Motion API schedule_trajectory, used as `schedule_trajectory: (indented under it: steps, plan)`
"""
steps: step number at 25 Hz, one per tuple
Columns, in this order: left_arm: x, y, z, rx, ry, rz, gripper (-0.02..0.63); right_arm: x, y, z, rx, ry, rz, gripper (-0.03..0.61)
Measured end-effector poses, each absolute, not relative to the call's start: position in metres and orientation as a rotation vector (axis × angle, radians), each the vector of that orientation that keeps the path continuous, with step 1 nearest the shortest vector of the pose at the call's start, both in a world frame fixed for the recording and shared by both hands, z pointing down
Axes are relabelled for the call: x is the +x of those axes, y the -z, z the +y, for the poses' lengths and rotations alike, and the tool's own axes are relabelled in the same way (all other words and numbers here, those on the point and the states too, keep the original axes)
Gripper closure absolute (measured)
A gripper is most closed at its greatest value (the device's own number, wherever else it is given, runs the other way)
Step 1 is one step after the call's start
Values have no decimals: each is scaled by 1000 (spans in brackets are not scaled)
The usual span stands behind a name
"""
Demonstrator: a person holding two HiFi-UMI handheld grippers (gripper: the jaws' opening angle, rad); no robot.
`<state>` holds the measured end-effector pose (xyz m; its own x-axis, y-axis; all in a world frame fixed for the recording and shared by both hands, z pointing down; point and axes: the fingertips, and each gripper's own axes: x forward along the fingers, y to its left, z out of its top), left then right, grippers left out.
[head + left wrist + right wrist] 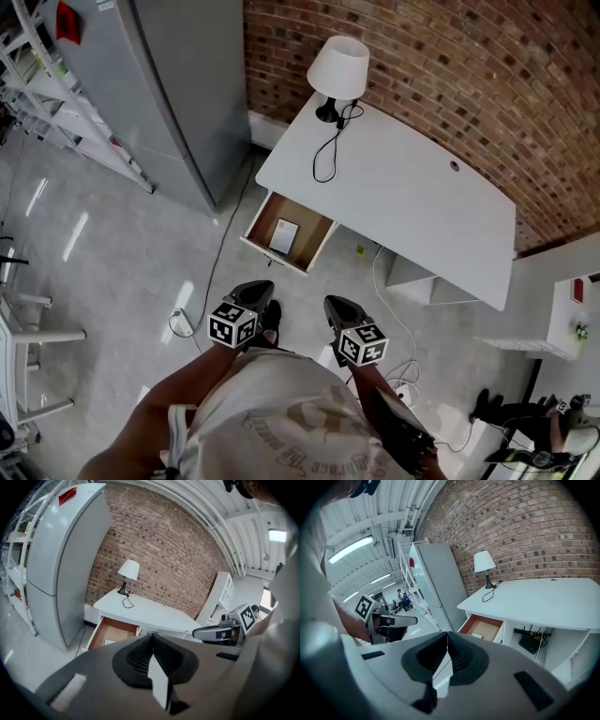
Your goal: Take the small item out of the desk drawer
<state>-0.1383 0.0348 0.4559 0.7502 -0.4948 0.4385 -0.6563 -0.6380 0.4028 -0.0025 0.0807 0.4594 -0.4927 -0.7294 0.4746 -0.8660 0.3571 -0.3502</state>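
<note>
The white desk [412,202] stands against the brick wall, and its wooden drawer [298,247] is pulled open at the front left. A small flat white item [284,234] lies on the drawer bottom. Both grippers are held low, close to the person's body, well short of the drawer. My left gripper [255,292] is shut and holds nothing. My right gripper [339,307] is also shut and empty. In the left gripper view the drawer [112,631] lies beyond the closed jaws, with the right gripper [220,631] at the side. The right gripper view shows the drawer [485,626] and the item [477,635].
A white lamp [337,70] with a black cable stands on the desk's far left corner. A tall grey fridge [159,84] is left of the desk. Cables [187,323] lie on the floor near my feet. White shelves [577,319] stand at the right.
</note>
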Motion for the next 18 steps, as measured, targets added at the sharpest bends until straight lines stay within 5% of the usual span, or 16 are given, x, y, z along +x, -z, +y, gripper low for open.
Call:
schedule_trajectory:
  steps: [18]
  plan:
    - [-125, -451, -52, 2455, -396, -742, 607, 14, -444, 5, 1601, -820, -2272, 572]
